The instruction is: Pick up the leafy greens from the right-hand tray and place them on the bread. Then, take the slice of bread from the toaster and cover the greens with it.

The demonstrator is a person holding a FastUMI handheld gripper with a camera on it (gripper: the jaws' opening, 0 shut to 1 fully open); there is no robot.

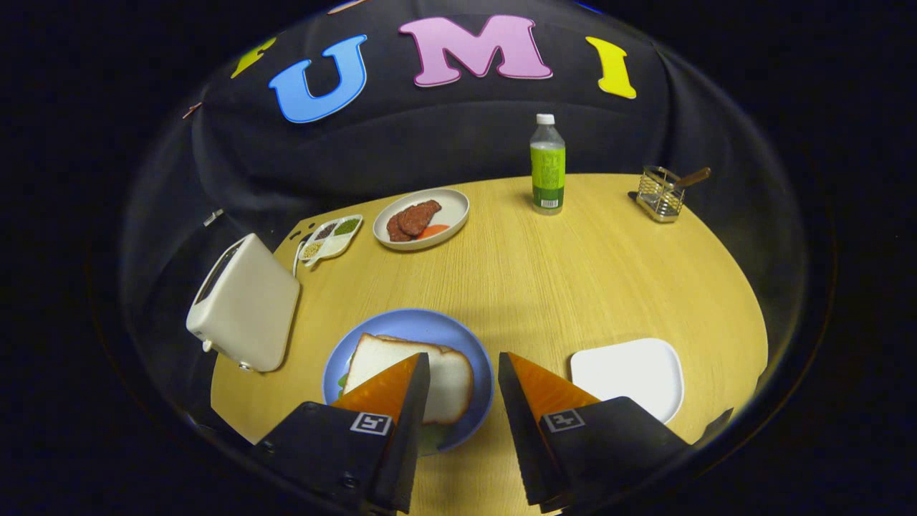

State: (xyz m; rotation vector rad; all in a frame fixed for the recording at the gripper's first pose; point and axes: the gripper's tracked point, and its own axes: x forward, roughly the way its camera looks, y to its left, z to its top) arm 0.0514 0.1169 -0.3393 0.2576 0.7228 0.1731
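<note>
Tongs (463, 369) open, empty, above the blue plate (473, 351). Bread slice (448, 380) sits on greens (430, 438) there. White tray (630, 373) beside it, toaster (243, 304) further left on bench (573, 272).

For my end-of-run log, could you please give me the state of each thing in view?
Tool: open, holding nothing.
Bread slice: lies on the blue plate, greens under it.
White tray: bare.
Toaster: slot seems empty.
Bottle: upright, capped.
</note>
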